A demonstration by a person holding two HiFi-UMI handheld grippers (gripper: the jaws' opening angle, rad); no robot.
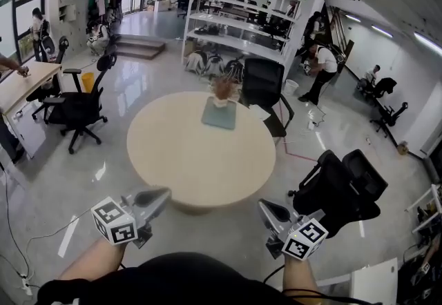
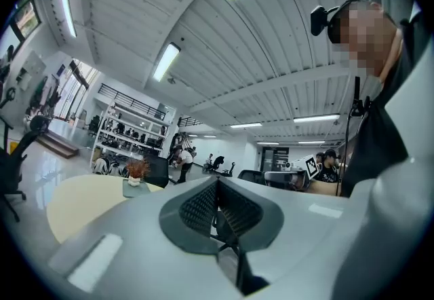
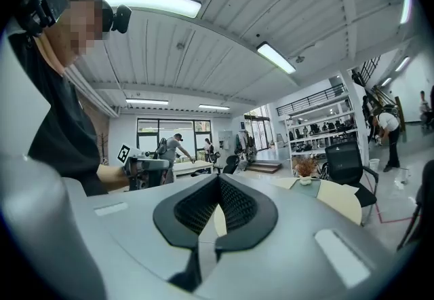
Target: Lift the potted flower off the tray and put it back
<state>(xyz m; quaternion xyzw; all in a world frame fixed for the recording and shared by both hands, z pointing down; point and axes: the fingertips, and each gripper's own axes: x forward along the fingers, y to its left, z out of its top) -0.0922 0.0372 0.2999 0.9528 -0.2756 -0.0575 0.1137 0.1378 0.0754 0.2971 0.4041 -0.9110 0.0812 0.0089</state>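
The round desk [image 1: 197, 159] has its near edge just ahead of both grippers. Its pale top is bare from that edge to the tray [image 1: 219, 117], which lies close to the far rim. The potted flower [image 1: 222, 90] stands upright at the tray's far end.

The left gripper [image 1: 164, 193] and the right gripper [image 1: 266, 207] are held level, short of the near edge. They are well apart from the pot and from each other, and each is angled inward toward the desk's middle. The left gripper's fingers [image 2: 200, 207] are clenched together with nothing between them. The right gripper's fingers [image 3: 196, 209] are likewise pressed together and empty.

A black office chair [image 1: 262, 86] stands just behind the desk's far right rim, near the tray. A second black chair [image 1: 345, 186] sits off the near right edge, close to the right gripper. A third black chair [image 1: 76, 110] stands at the left, clear of the round desk and next to a long side desk [image 1: 24, 86].

The floor [image 1: 138, 90] is glossy grey and throws back the light. White shelving [image 1: 235, 21] fills the back of the room, and a person in a white top [image 1: 321, 65] stands to its right. Strip lights [image 2: 166, 61] run along the ribbed ceiling.
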